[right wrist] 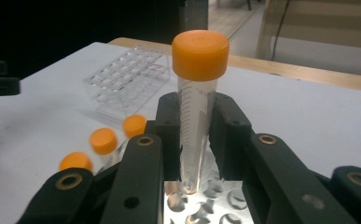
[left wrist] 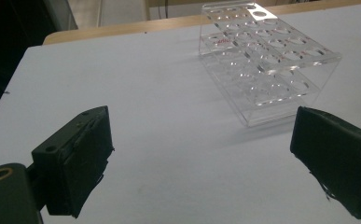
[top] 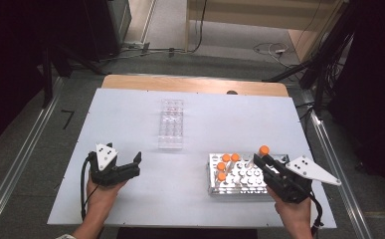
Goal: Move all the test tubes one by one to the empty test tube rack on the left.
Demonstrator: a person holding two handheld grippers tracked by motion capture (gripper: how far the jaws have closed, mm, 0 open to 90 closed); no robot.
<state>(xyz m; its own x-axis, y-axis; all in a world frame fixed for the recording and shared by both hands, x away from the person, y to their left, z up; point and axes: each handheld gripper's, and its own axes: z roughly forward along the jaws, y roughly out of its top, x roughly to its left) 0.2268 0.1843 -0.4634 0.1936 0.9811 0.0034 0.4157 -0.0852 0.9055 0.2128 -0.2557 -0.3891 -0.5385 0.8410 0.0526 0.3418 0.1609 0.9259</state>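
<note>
My right gripper [top: 261, 158] is shut on a clear tube with an orange cap [right wrist: 197, 98], held upright with its tip just above the holes of the metal rack [top: 232, 188]. In the high view the held tube's cap [top: 264, 149] shows above the rack's right part. Several more orange-capped tubes [top: 226, 164] stand in the rack's left part, and their caps [right wrist: 103, 140] show blurred to the left in the right gripper view. My left gripper [top: 138, 164] rests open on the table at the left, its jaws wide apart with nothing between them. An empty clear plastic rack [left wrist: 267, 60] lies ahead of it.
The clear rack [top: 171, 123] stands near the middle of the white table top [top: 130, 114], away from both hands. The table's wooden far edge [top: 195, 82] borders grey floor with cables. Metal rails run along both sides.
</note>
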